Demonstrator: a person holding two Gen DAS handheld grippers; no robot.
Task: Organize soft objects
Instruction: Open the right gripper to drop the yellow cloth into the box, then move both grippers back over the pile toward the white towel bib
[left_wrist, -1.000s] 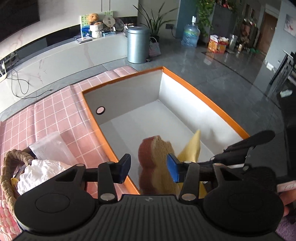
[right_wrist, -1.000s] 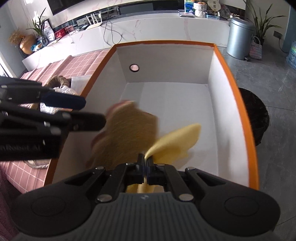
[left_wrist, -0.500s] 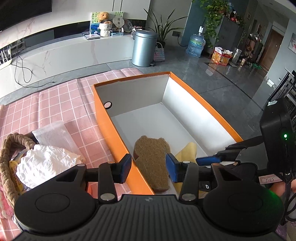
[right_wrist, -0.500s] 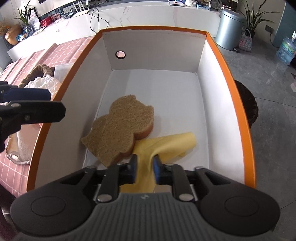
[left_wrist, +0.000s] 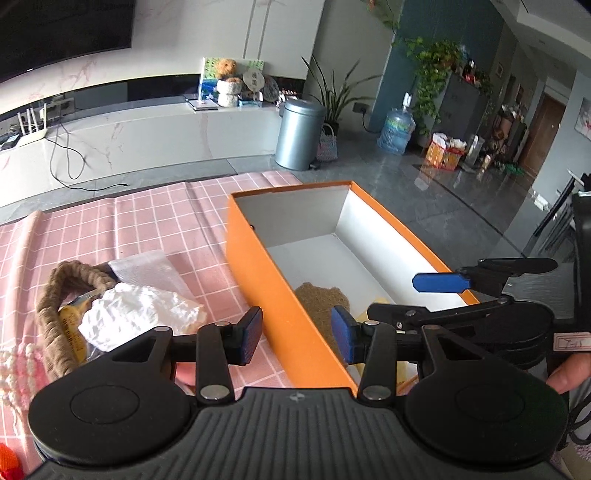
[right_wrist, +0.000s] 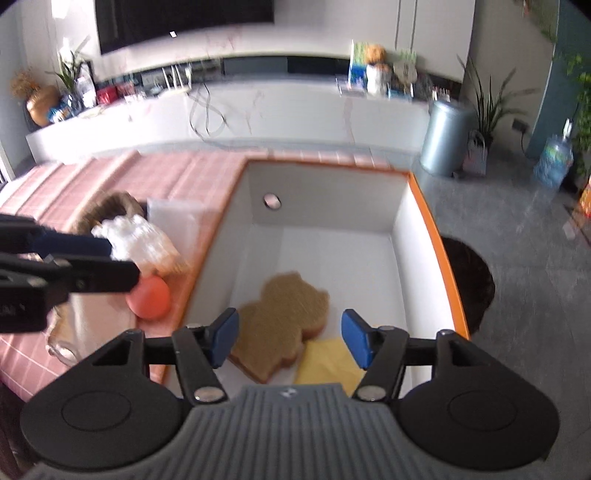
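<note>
Right gripper jaws opening, nothing between them, above the sponge and yellow cloth lying in the orange box. Left gripper half open, empty, over the box wall; basket just left.

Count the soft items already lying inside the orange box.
2. The brown sponge lies flat on the floor of the orange box, at its near end; the yellow cloth lies beside it, nearer the camera. The near corner is hidden, so more may be there.
</note>
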